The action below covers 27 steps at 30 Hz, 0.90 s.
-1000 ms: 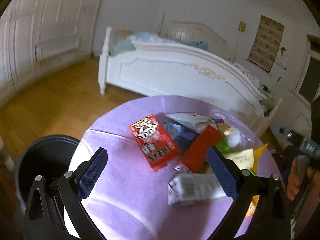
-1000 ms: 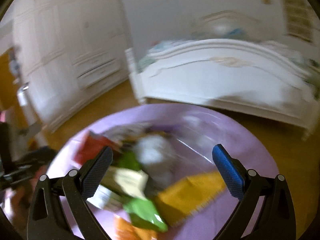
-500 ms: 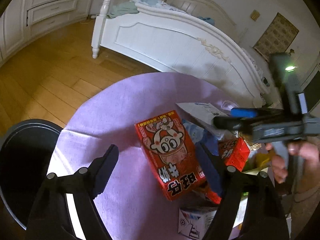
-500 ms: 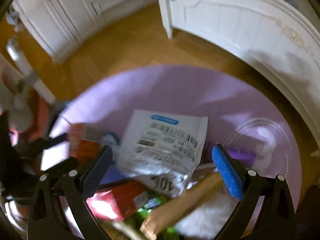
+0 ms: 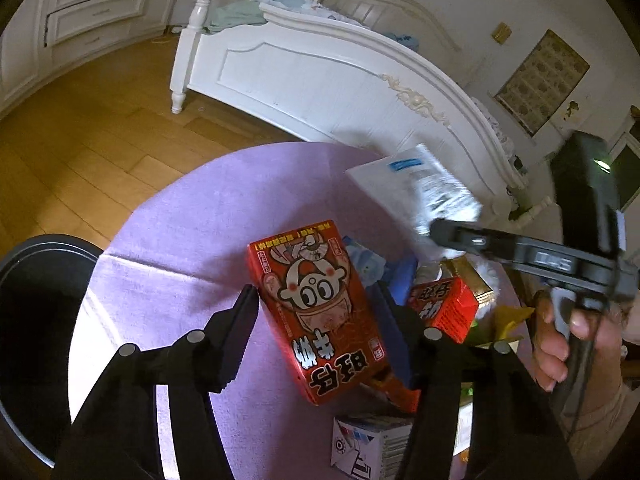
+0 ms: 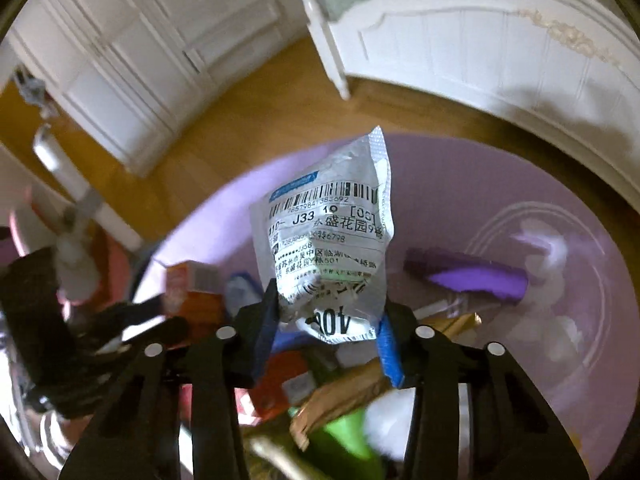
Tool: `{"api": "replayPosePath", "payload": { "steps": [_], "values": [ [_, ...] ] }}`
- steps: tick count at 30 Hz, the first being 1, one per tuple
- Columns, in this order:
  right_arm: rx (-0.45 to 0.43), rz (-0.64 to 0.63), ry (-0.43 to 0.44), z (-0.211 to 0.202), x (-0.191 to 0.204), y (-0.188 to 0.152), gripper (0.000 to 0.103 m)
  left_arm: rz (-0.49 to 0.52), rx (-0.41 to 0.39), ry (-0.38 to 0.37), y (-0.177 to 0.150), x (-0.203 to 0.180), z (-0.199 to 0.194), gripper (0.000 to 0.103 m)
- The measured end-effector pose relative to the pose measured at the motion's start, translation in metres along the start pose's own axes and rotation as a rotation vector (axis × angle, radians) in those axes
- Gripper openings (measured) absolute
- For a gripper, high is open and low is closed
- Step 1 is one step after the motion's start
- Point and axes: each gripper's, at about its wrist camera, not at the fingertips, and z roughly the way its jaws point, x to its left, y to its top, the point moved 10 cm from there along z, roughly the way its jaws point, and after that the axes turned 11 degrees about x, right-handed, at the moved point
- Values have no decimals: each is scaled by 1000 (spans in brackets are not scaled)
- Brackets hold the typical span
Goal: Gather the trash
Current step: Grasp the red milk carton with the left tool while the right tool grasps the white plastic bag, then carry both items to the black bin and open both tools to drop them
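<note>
Between the closing jaws of the left tool point(image 5: 316, 320): red carton point(image 5: 320, 312), lying flat on the purple surface point(image 5: 192, 208), flanked for pickup; contact not clear. Right tool point(image 6: 326, 334), jaws closing: grey mailer bag point(image 6: 332, 240), gripped at its lower end and standing up above the litter pile point(image 6: 344, 392). Bin point(image 5: 28, 320): black, beside the surface's left edge, mouth unobstructed. Room: bare cloth between carton and that edge; clutter crowds the right; bed point(image 5: 328, 76) beyond.

We read "J33 19" under a barcode and a big "40" on the grey mailer bag point(image 6: 332, 248); "旺仔牛奶" on the red carton point(image 5: 320, 312).
</note>
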Motion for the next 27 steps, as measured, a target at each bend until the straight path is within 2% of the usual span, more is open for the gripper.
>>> {"api": "replayPosePath", "payload": {
  "steps": [3,4,5,7,10,12,13,14,16,19,21,22,23,24,25,27],
  "values": [
    [-109,19,65,-39,6,-15,40,7,-14,-23,2,1,0,54],
    [-145,27,72,-52,6,-21,40,1,-29,-32,2,3,-3,37],
    [-178,33,73,-67,4,-29,40,-12,-49,-46,2,6,-8,24],
    [-249,50,79,-92,4,-50,40,-24,-57,-43,1,11,-13,12],
    [-310,89,88,-98,-6,-84,40,-20,-41,-43,-4,11,-13,12],
    [-332,128,102,-101,-15,-106,40,-28,-26,-45,-4,4,-11,16],
    [-338,136,102,-93,-12,-115,40,-38,-26,-33,-3,4,-11,23],
    [-342,142,100,-89,-13,-119,40,-55,-25,-5,-2,6,-10,53],
    [-345,140,93,-86,-13,-131,40,-93,-30,45,4,11,-8,94],
    [-348,116,70,-79,-8,-143,40,-48,-50,65,9,-2,-6,94],
    [-346,107,62,-78,-5,-147,40,-11,-41,112,11,-8,-1,93],
    [-345,104,60,-76,-4,-149,40,-4,-32,125,11,-10,3,88],
    [-342,104,61,-74,-3,-151,40,-3,-23,124,11,-10,8,70],
    [-337,105,65,-72,-3,-155,40,-13,-6,128,11,-7,13,59],
    [-334,106,67,-70,-2,-157,40,-28,3,123,11,-4,17,55],
    [-328,109,66,-68,-1,-159,40,-60,-16,109,10,6,13,54]
  ]
}}
